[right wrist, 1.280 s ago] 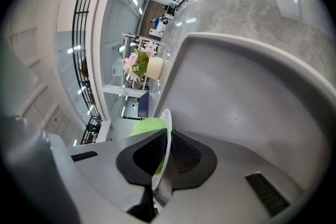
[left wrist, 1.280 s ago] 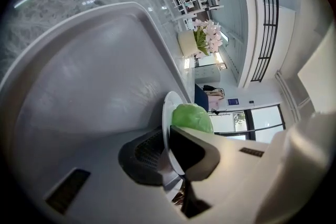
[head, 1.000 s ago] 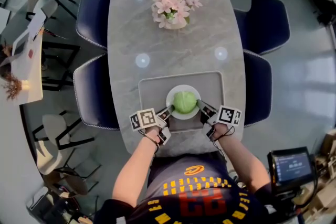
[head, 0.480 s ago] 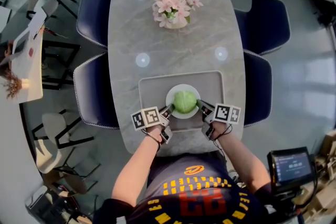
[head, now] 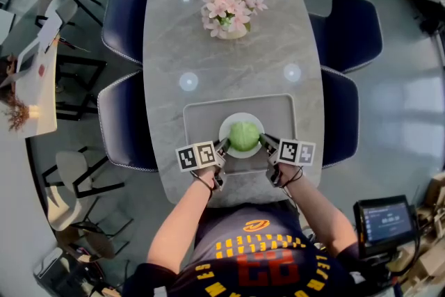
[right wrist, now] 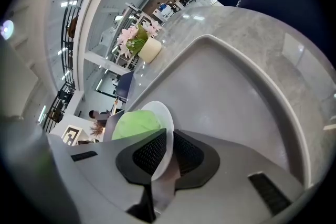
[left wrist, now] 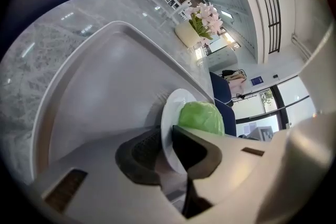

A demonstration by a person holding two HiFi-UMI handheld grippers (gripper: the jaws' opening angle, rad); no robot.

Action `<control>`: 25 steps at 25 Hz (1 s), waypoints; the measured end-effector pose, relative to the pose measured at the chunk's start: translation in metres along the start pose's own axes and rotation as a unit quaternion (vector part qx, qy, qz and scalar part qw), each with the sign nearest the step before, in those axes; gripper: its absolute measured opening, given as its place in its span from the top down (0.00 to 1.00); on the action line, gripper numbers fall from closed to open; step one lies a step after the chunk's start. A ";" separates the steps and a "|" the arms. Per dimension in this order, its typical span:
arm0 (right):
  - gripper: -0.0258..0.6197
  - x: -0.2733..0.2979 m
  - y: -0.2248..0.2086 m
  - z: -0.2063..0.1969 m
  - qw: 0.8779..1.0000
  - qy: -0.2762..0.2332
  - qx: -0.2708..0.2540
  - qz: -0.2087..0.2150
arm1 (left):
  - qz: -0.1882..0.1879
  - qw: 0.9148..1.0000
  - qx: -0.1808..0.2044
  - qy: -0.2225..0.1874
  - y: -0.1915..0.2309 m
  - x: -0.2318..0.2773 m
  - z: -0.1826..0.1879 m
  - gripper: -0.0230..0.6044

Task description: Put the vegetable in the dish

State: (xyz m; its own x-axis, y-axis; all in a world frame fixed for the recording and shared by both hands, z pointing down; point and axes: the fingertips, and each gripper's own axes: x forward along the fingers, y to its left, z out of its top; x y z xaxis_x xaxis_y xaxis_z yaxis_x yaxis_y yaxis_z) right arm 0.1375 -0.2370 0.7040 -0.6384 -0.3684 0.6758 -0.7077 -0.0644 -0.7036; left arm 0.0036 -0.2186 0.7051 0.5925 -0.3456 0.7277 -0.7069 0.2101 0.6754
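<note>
We are holding a white dish by its rim from both sides, in the lower middle of the head view. Our left gripper is biting the dish's lower left edge, and in the left gripper view the thin rim is running between its two dark jaws, which are closing on it from either face. Our right gripper is doing the same at the lower right edge, where the right gripper view is showing the rim pinched between its ribbed pads. The vegetable, a round green cabbage, is sitting in the middle of the dish, filling most of it. The dish is lying over the near central part of a grey tray, which is resting on the marble table. Toward the top of the frame a pot of pink flowers is standing on the table, well apart from the tray, and dark blue chairs are flanking the table at left and right.
</note>
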 end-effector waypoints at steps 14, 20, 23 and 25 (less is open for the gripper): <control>0.91 -0.003 -0.004 0.003 0.998 -0.009 -0.044 -0.044 | 0.060 0.997 0.052 0.004 0.003 -0.002 -0.001 0.83; 0.91 -0.003 -0.004 0.003 0.998 -0.006 -0.044 -0.045 | 0.065 0.996 0.054 -0.001 0.005 -0.004 0.001 0.82; 0.90 -0.005 -0.004 0.002 0.996 -0.003 -0.071 -0.050 | 0.064 0.997 0.048 -0.005 0.009 -0.006 0.003 0.82; 0.87 -0.007 -0.001 0.005 0.996 -0.010 -0.080 -0.049 | 0.063 0.997 0.044 -0.007 0.010 -0.008 0.003 0.82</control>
State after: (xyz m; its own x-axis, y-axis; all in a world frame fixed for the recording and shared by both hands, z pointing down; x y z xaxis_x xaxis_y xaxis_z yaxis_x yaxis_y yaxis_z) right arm 0.1440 -0.2395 0.6988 -0.5596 -0.3860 0.7334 -0.8060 0.0476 -0.5900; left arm -0.0101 -0.2165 0.7056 0.4926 -0.3339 0.8036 -0.8064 0.1720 0.5658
